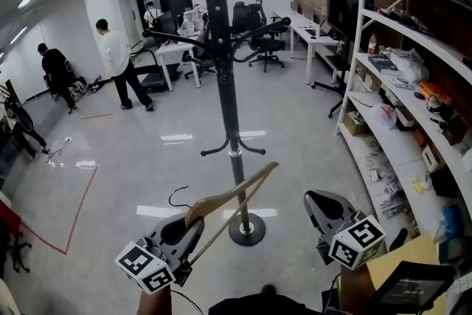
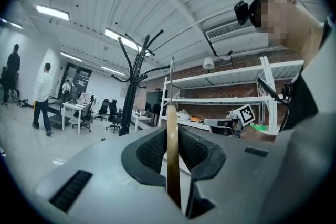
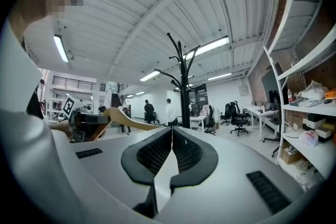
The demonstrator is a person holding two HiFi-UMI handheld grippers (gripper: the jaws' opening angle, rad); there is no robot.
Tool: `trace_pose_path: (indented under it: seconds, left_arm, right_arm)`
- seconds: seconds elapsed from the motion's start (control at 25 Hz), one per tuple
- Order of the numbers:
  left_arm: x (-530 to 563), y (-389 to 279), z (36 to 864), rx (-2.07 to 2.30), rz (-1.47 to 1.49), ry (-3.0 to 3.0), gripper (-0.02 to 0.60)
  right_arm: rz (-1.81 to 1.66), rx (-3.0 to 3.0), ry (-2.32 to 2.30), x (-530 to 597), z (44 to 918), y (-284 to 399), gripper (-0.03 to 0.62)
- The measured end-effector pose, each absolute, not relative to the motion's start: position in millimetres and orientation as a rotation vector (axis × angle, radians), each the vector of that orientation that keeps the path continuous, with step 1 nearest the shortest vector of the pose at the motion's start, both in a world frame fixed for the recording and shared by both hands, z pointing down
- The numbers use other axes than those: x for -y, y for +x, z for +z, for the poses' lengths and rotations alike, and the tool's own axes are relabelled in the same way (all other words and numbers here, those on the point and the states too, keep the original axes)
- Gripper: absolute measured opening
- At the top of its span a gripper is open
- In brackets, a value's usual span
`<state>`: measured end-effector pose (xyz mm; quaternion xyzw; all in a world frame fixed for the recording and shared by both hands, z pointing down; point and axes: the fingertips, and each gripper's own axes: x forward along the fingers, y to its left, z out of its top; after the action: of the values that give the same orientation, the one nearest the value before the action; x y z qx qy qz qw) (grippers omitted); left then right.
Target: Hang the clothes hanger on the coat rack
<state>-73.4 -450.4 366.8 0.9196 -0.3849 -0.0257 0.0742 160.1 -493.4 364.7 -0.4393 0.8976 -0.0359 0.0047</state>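
Lower left of frame: your left gripper [image 1: 186,226] pinches hanger [image 1: 236,192]; right gripper [image 1: 323,204] pressed together, empty. Thin grip: hanger may swivel, hook missing coat rack [image 1: 221,70].

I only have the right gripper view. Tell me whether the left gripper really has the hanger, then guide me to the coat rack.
Observer: Yes. In the left gripper view, the left gripper is shut on the wooden hanger, which stands edge-on between its pads.
Operator: Give me the hook's direction.
Observer: In the head view, the hanger's wire hook juts toward the picture's left, away from the coat rack pole.
Operator: Locate the rack's foot.
Observer: Its round base sits on the floor, a little ahead of the left gripper and the right gripper and between them.
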Motion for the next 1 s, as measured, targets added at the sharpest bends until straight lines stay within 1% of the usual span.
trace_pose_path:
  seconds: [0.28,0.48,0.68,0.8,1.0]
  left_arm:
    - [510.2,-68.1,345.3,1.106,-0.036,2.792,0.052]
    - [571.3,-69.1,324.1,1.015,-0.061,2.84,0.052]
    - [629.2,-61.2,301.4,0.897,0.031,2.965,0.052]
    - [657.3,-55.7,296.9,0.804,0.061,2.992,0.052]
    - [690.3,-52.9,298.5,0.71,0.088,3.005,0.052]
  right_arm:
    - [-0.132,-2.843,-1.298,553.8,352.7,145.7,0.008]
    - [-0.045,-2.856,-1.241,596.3,336.0,137.3,0.008]
    - [-0.029,-2.816,-1.269,636.9,320.6,131.9,0.008]
    - [0.018,-2.812,-1.237,654.6,302.2,118.7,0.008]
    - [0.027,-2.824,-1.226,676.3,300.9,104.7,0.008]
